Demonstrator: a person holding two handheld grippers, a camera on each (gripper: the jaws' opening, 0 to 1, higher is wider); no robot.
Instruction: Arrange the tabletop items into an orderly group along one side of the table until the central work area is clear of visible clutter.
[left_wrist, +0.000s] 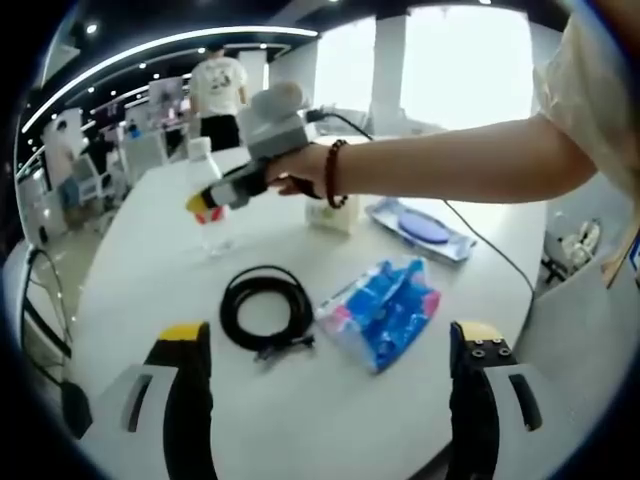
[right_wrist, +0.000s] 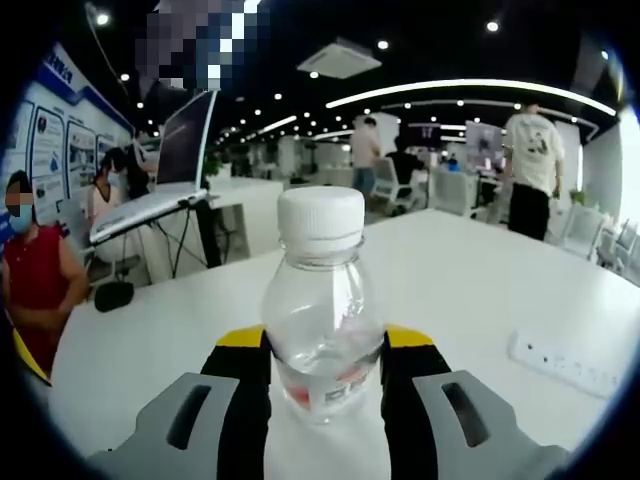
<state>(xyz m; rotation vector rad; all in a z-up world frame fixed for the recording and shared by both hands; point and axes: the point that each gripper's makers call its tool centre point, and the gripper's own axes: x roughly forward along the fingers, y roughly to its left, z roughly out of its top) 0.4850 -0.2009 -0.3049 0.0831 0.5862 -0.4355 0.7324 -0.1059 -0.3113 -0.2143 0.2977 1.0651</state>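
Right gripper (right_wrist: 322, 375) fingers closed on the water bottle (right_wrist: 322, 300), standing on the counter (right_wrist: 480, 270). Left gripper (left_wrist: 330, 350) wide open, empty, above coiled cable (left_wrist: 266, 308). Risk: smooth bottle slipping or tipping when moved.

In the right gripper view an open laptop (right_wrist: 185, 140) stands on a raised stand beyond the table, at the left. Near it sits a person in red (right_wrist: 35, 290), and posters (right_wrist: 45, 150) hang on the wall behind. Far at the right a person in a pale shirt (right_wrist: 530, 150) stands with the back turned. A curved light strip (right_wrist: 470, 88) runs along the ceiling. In the left gripper view bright windows (left_wrist: 465, 65) are at the far side.
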